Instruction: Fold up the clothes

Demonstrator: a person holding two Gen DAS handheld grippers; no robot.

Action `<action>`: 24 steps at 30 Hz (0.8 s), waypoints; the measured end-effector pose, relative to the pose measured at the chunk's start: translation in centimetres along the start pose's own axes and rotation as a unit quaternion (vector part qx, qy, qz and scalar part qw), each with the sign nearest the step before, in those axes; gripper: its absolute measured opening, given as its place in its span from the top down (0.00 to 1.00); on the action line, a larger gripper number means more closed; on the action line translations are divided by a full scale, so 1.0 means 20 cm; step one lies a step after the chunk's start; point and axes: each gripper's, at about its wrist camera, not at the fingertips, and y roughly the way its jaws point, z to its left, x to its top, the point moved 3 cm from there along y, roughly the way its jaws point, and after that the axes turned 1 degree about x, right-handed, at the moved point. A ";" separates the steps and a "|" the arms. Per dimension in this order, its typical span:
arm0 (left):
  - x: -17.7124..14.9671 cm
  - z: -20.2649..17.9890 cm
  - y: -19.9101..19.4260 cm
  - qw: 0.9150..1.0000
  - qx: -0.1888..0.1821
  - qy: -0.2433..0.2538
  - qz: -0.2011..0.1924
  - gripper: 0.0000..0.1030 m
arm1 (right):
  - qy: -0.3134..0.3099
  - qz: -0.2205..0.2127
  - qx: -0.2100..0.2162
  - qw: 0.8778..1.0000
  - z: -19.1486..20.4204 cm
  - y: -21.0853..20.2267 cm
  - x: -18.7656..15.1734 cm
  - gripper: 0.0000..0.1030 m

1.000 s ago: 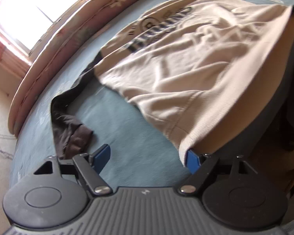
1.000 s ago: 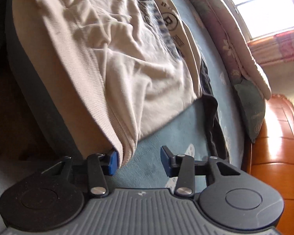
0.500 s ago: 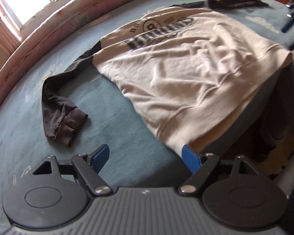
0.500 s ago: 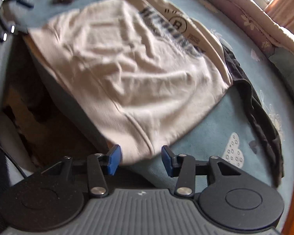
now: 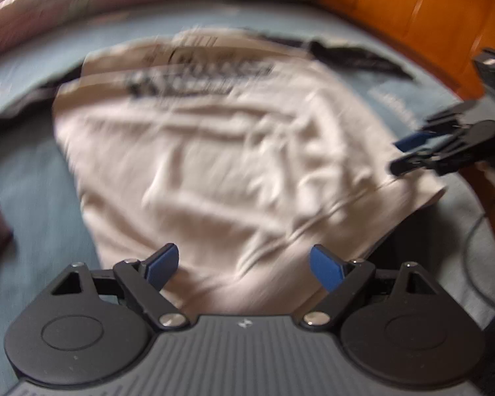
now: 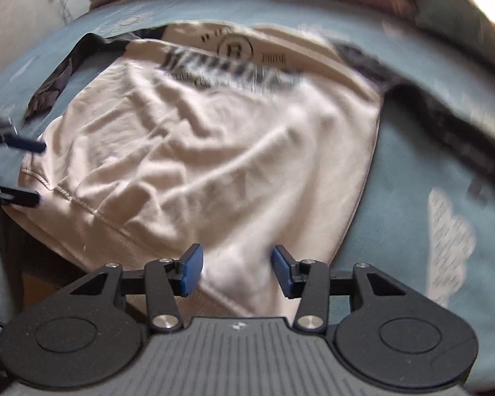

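Blue bedspread [image 6: 409, 204]; sweatshirt [image 6: 214, 151], circled "B"

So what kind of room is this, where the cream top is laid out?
Most likely a bedroom. The cream sweatshirt is spread over a blue bedsheet, a rolled floral quilt runs along the far side, and an orange wooden board, probably the bed's end, stands behind.

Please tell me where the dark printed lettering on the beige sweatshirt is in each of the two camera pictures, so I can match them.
Left wrist view: the dark printed lettering lies in the upper middle, on the far part of the beige sweatshirt.
Right wrist view: the lettering lies upper centre, below a round B logo.
Shared landmark: the blue bedsheet beneath.
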 end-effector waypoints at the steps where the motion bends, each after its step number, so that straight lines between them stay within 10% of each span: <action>1: -0.04 0.01 0.02 1.000 0.002 -0.004 0.013 0.16 | 0.017 0.002 0.011 1.000 0.00 0.01 -0.05 0.41; 6: -0.11 0.00 -0.04 0.998 0.018 0.025 0.063 0.16 | -0.021 0.015 0.017 1.000 0.11 -0.08 -0.12 0.32; 16: 0.37 0.03 0.23 1.000 -0.006 -0.022 -0.012 0.15 | -0.010 -0.061 -0.033 0.998 0.07 0.08 0.30 0.31; 24: -0.01 -0.05 0.14 0.999 0.006 -0.038 0.035 0.11 | -0.006 -0.041 -0.059 0.997 0.14 0.10 -0.02 0.23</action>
